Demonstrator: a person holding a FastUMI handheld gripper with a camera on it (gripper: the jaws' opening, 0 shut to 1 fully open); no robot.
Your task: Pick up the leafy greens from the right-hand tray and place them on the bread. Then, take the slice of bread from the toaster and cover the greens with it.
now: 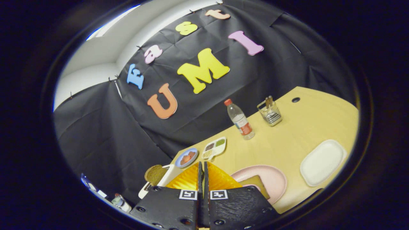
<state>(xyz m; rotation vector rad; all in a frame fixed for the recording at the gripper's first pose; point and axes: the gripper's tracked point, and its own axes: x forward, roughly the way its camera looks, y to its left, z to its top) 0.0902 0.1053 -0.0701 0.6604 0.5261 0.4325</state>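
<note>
On the far left, low beside the table edge, a small unclear object point(120, 201) sits against the dark cloth; what it is cannot be told. Next comes the toaster point(169, 174), white, with a brown slice point(155, 174) standing up out of its slot, just left of the fingers. Beyond the toaster lies a blue plate point(187, 157) with orange-red pieces on it, and just beside that a white divided dish point(214, 148) with dark, green and pale fillings in its compartments.

The gripper point(203, 169) is in the middle foreground, its two fingers pressed together with only a thin seam between them and nothing held between the tips. It is tilted, so the yellow table point(287, 143) slopes across the view.

Just right of the fingers sits a pink plate point(271, 177), and on it a slice of bread point(255, 183), partly hidden by the gripper body. No greens can be made out on that bread. Farther back stands a clear bottle point(240, 120) with a red cap, and near it a glass holder point(270, 113) with utensils upright inside. To the right of the pink plate, well apart from the bottle, lies the white tray point(322, 162); its surface looks bare and the leafy greens cannot be picked out there.
</note>
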